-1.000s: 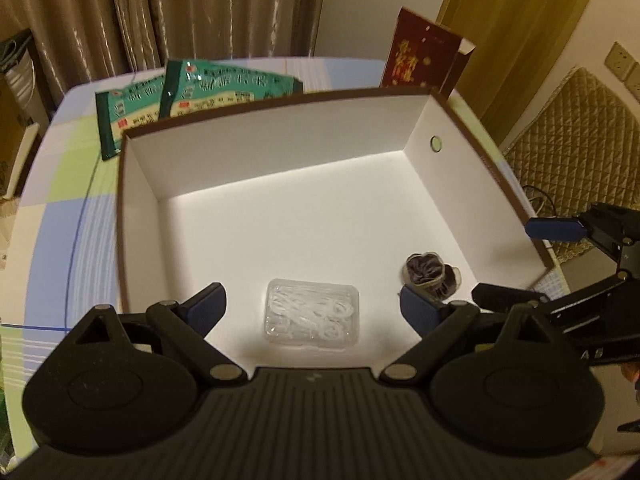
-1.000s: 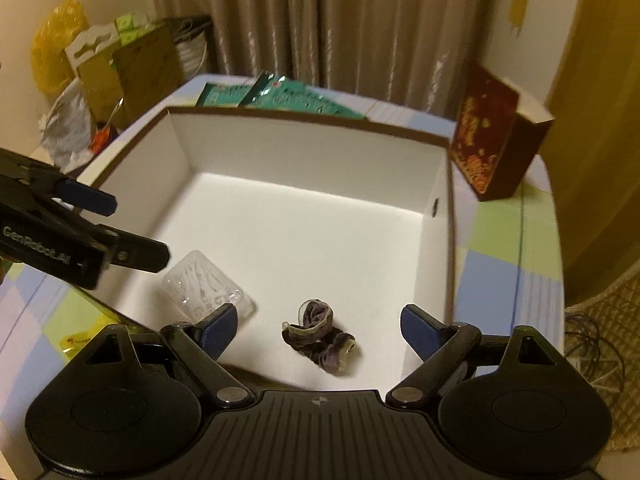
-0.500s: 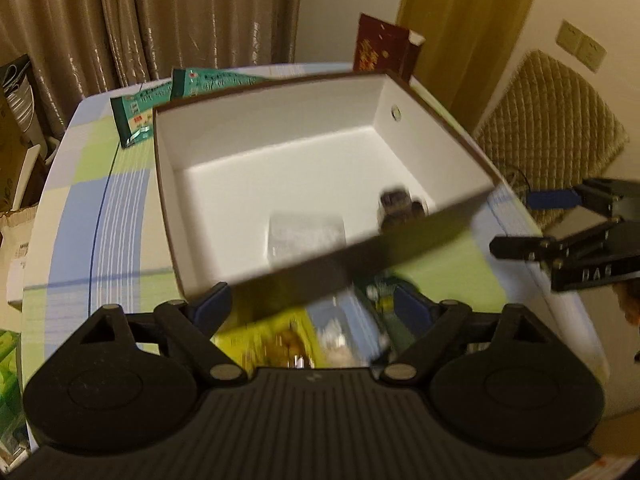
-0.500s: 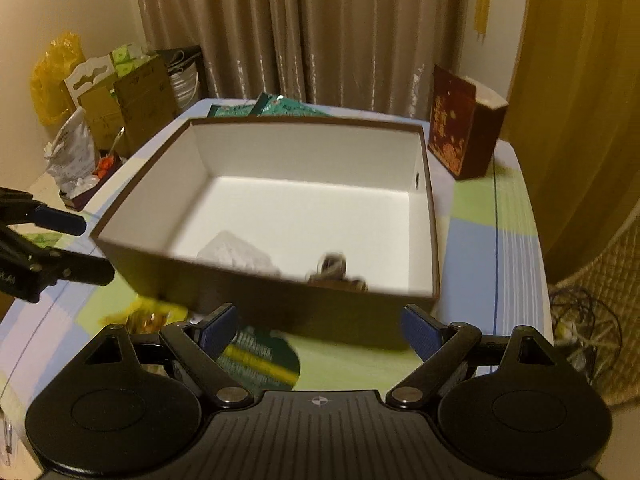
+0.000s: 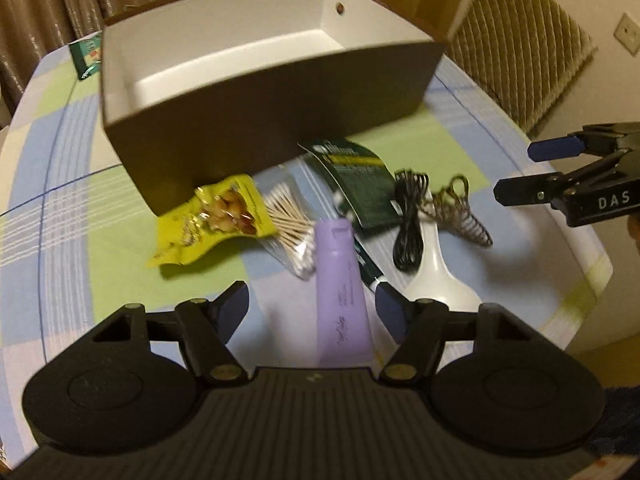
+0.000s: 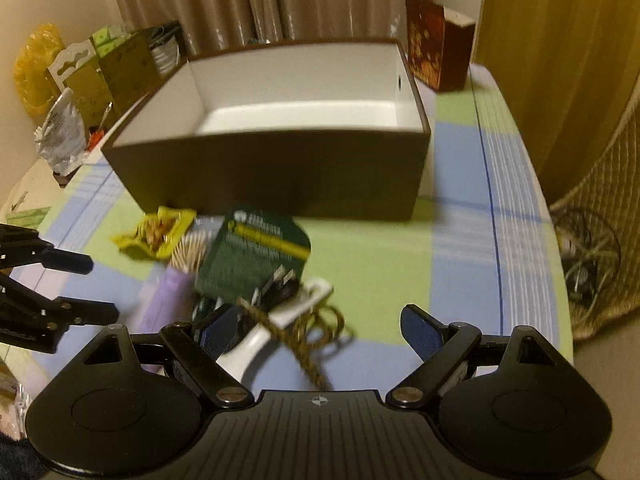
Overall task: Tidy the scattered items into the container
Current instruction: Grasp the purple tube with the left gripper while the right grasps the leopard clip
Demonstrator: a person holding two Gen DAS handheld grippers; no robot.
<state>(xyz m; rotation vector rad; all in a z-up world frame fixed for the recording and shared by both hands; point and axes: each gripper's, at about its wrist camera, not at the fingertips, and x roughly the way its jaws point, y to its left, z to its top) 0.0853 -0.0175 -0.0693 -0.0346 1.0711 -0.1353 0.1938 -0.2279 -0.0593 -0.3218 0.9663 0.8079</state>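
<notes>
The left gripper (image 5: 312, 304) was closing, its 2 pads apart, the purple tube (image 5: 340, 292) lying between them untouched. The right gripper (image 6: 320, 330) stood wide apart over the metal clip (image 6: 308, 340). The brown box (image 5: 280, 120) sat behind on the checked tablecloth (image 5: 80, 220), curtains (image 6: 260, 0) beyond.

Brown curtains (image 6: 248, 0) hang behind a checked tablecloth (image 6: 492, 184) and wicker basket (image 6: 600, 216).

I see a checked table (image 5: 120, 264) carrying the brown box (image 5: 280, 116). Just before it lie a yellow snack packet (image 5: 212, 224), cotton swabs (image 5: 288, 224), a purple tube (image 5: 340, 292), a green card (image 5: 356, 176), a black cable (image 5: 408, 224), a white spoon (image 5: 436, 280) and a wire whisk (image 5: 464, 216).
</notes>
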